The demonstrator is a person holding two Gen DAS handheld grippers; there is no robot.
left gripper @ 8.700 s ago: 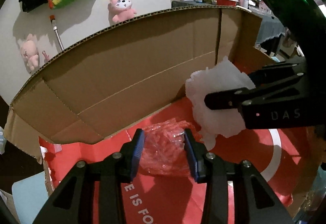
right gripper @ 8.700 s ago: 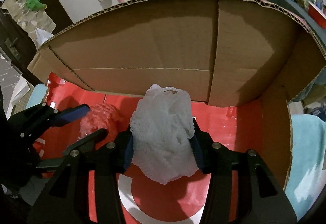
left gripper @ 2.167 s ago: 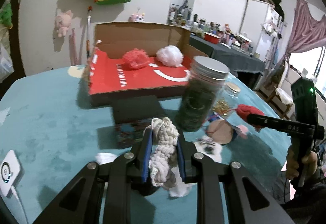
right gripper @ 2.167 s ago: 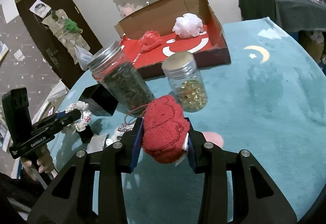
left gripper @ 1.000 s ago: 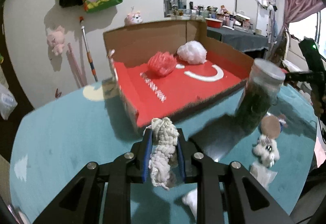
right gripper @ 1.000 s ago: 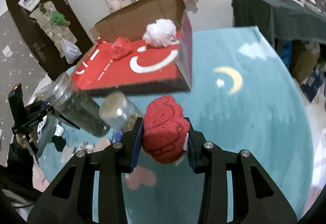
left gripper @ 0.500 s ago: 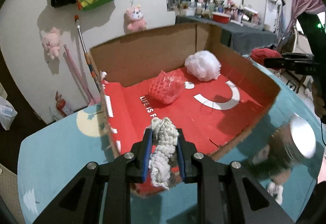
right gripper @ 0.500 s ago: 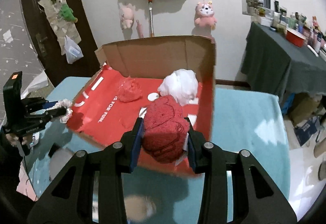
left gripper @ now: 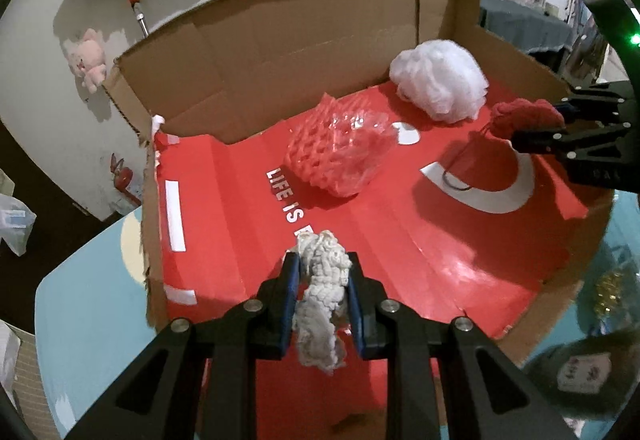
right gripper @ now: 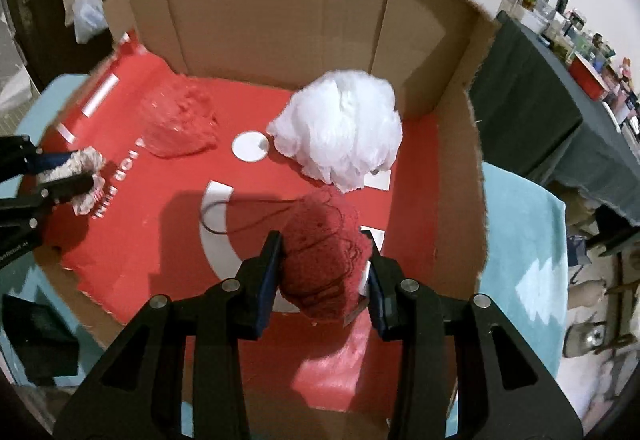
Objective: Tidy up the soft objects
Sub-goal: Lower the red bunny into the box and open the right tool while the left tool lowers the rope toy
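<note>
Both grippers hang over the open cardboard box [left gripper: 280, 40], each carrying a soft thing not yet set down. The left gripper [left gripper: 322, 296] has its fingers clamped on a cream knitted rope toy [left gripper: 320, 292], which droops below the pads above the near left part of the red box floor [left gripper: 400, 240]. The right gripper [right gripper: 324, 272] has its fingers pressed together on a dark red plush [right gripper: 324, 252], held over the white printed arc toward the right wall; a thin dark cord from the plush trails in a loop across the floor. Two pieces already lie inside near the back wall — a red mesh puff [left gripper: 340, 152] to the left and a white fluffy puff [right gripper: 340, 128] to the right, apart from each other. The likely step is lowering and releasing both loads onto the bare floor in front of them. The cord is the main hazard, I think: if it catches on a finger as the right gripper opens and lifts, the plush could be dragged out again. The rope toy, being limp, may cling to a pad or flop over the low torn front edge if let go too near it. Dropping the plush against the white puff could also nudge that light piece out of place.
</note>
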